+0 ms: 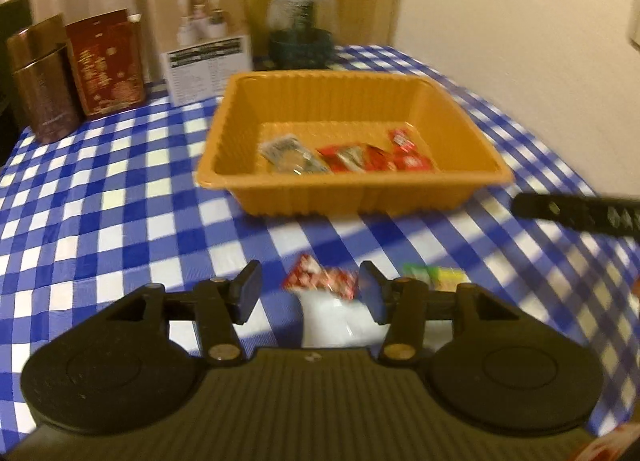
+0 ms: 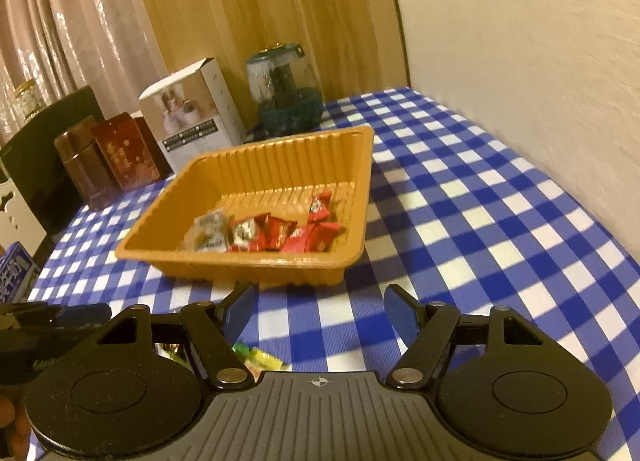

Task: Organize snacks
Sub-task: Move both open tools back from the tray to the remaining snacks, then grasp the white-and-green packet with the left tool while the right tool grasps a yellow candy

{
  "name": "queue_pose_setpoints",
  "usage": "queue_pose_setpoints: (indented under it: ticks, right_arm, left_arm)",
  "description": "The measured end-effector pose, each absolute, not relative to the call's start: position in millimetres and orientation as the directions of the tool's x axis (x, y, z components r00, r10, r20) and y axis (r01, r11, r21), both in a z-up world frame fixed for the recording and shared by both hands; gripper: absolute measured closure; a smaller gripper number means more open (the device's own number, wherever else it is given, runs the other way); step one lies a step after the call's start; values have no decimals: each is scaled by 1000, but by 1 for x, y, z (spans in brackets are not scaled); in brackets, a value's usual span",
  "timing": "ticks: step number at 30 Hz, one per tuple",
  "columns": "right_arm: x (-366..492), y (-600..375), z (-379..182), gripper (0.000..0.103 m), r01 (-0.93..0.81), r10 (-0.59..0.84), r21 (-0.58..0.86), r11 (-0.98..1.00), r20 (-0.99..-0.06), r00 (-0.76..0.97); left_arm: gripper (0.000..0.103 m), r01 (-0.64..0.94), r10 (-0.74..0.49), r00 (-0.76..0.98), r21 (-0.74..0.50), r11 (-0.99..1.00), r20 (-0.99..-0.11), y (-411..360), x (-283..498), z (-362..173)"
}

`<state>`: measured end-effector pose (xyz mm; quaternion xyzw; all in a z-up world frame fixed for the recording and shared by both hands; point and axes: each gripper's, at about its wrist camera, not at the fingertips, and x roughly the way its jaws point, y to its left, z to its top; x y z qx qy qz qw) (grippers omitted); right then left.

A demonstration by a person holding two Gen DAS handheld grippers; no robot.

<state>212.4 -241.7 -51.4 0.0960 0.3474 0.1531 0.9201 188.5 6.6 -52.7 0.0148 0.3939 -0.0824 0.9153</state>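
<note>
Hovering with jaws apart, the left hand-held gripper (image 1: 310, 291) frames a red snack packet (image 1: 320, 281), lined up for grabbing. The right hand-held gripper (image 2: 320, 315) waits open and empty before the orange tray (image 2: 256, 265).

Glossy ribbed plastic tray (image 1: 352, 189), checked cloth (image 1: 100, 201)

Black claw (image 1: 310, 289) bodies, blue pads (image 2: 402, 319), brass screws, ribbed grey base.

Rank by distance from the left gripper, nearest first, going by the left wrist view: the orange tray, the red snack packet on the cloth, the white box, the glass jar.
From the left gripper:
1. Red snack packet, between the fingers, on the cloth.
2. Orange tray, ahead, centre.
3. White box, back left, and glass jar, back centre: too close to call.
</note>
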Motion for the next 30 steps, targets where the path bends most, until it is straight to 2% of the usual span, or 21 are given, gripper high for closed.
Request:
queue_pose_setpoints:
  ticks: [3, 9, 17, 22, 25, 28, 30]
  right_arm:
    - [207, -243, -54, 31, -223, 359, 288, 932, -629, 690]
    - [204, -244, -61, 31, -233, 355, 269, 935, -666, 656]
    - [208, -241, -67, 31, -231, 354, 269, 935, -692, 629]
    - [215, -243, -69, 31, -197, 344, 285, 938, -705, 620]
    - [217, -244, -70, 31, -187, 336, 283, 941, -708, 620]
    - [218, -244, -70, 31, -183, 332, 281, 942, -710, 620]
    - [219, -244, -71, 31, -177, 331, 284, 942, -711, 620]
  left_arm:
    - [51, 265, -166, 659, 20, 964, -733, -1, 176, -55]
    - [51, 522, -170, 642, 263, 812, -748, -24, 158, -73]
    - [51, 694, -217, 614, 388, 606, -759, -41, 165, -97]
    - [51, 788, -293, 552, 373, 490, -780, -48, 179, -98]
    - [52, 820, -312, 496, 319, 475, -810, -47, 191, -96]
    - [64, 852, -321, 446, 286, 439, -835, -48, 195, -95]
    - [65, 860, -313, 421, 265, 436, -851, -51, 197, -94]
